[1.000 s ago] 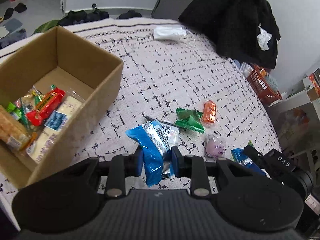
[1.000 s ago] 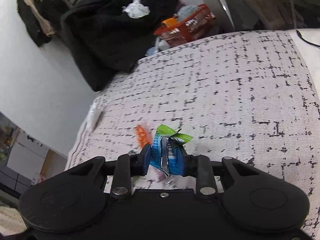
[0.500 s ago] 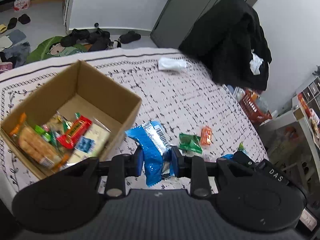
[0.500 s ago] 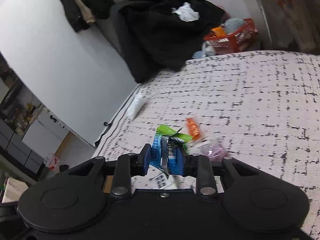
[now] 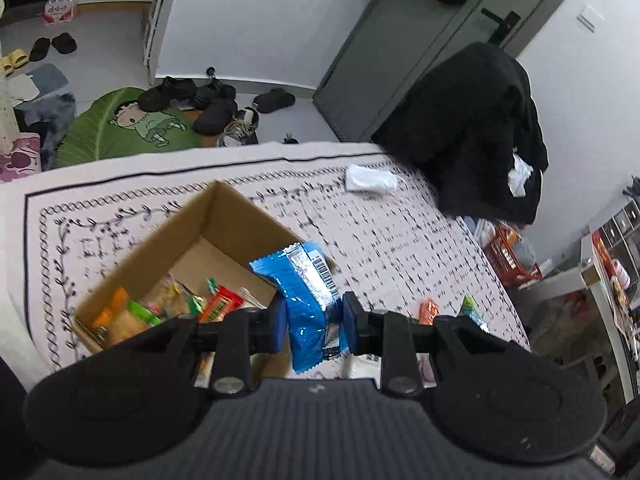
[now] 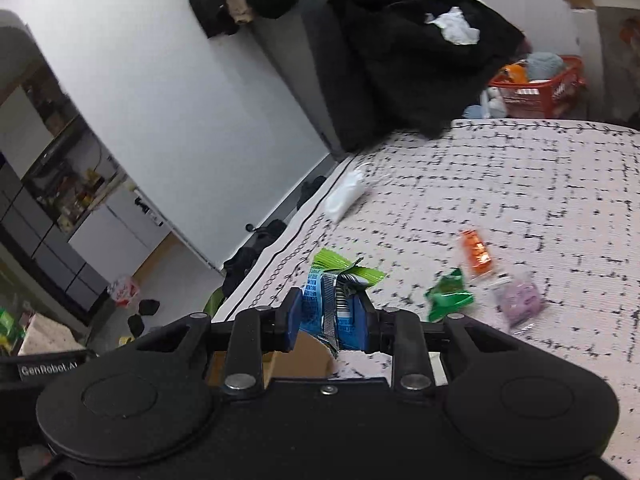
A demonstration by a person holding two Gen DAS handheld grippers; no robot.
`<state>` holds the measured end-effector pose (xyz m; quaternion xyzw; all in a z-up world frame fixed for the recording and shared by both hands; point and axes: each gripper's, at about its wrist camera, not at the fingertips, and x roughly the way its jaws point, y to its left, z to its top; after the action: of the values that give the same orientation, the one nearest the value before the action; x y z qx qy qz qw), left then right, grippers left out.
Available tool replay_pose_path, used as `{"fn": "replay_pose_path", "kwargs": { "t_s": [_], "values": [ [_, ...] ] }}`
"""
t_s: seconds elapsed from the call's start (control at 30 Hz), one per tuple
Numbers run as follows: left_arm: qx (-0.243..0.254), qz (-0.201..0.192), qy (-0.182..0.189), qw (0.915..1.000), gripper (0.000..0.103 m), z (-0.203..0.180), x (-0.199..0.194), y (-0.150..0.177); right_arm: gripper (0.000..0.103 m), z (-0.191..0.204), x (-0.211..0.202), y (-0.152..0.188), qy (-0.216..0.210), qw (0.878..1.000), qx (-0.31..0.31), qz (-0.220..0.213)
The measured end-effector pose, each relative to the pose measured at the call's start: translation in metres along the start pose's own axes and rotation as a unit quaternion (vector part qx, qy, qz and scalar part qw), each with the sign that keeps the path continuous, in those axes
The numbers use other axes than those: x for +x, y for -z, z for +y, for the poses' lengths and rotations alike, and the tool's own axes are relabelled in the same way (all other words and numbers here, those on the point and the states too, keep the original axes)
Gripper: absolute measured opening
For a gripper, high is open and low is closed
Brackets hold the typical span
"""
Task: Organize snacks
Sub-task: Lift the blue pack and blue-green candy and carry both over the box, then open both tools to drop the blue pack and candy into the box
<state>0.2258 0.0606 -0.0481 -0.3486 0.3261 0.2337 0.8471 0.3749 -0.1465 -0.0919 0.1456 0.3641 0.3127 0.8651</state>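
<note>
Fingers (image 5: 276,330) of the left gripper (image 5: 314,330) pinch a crinkly blue foil snack packet (image 5: 306,300) above the open cardboard box's (image 5: 240,220) near corner; released too soon, it could fall outside onto the patterned bed cover (image 5: 400,248). Seen from the right wrist, the right gripper (image 6: 326,320) clamps a small blue-and-green wrapper (image 6: 334,292) by one crumpled end, a thin hold that might slip.

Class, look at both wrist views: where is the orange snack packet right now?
The orange snack packet lies on the patterned bedspread, right of centre in the right wrist view, just beyond the green packet and pale purple packet.
</note>
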Motion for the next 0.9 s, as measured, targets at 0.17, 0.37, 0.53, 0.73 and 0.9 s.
{"fn": "replay_pose_path", "kwargs": {
  "t_s": [0.17,0.37,0.53,0.73,0.9],
  "values": [
    [-0.003,0.0,0.007,1.0,0.028,0.019,-0.006,-0.015,0.027,0.026,0.007,0.009,-0.01,1.0,-0.018,0.007],
    [-0.007,0.003,0.007,0.9999,0.028,0.042,-0.006,-0.027,0.027,0.057,0.022,0.021,-0.018,0.999,-0.03,0.012],
    [-0.007,0.011,0.009,0.9999,0.028,0.056,-0.002,-0.035,0.027,0.074,0.038,0.034,-0.019,0.998,-0.047,0.027],
    [-0.007,0.021,0.008,0.9997,0.028,0.07,0.009,-0.042,0.027,0.078,0.049,0.04,-0.011,0.998,-0.054,0.042],
    [-0.009,0.027,0.012,0.9995,0.028,0.075,0.022,-0.048,0.027,0.08,0.057,0.042,-0.009,0.997,-0.053,0.049]
  ]
}}
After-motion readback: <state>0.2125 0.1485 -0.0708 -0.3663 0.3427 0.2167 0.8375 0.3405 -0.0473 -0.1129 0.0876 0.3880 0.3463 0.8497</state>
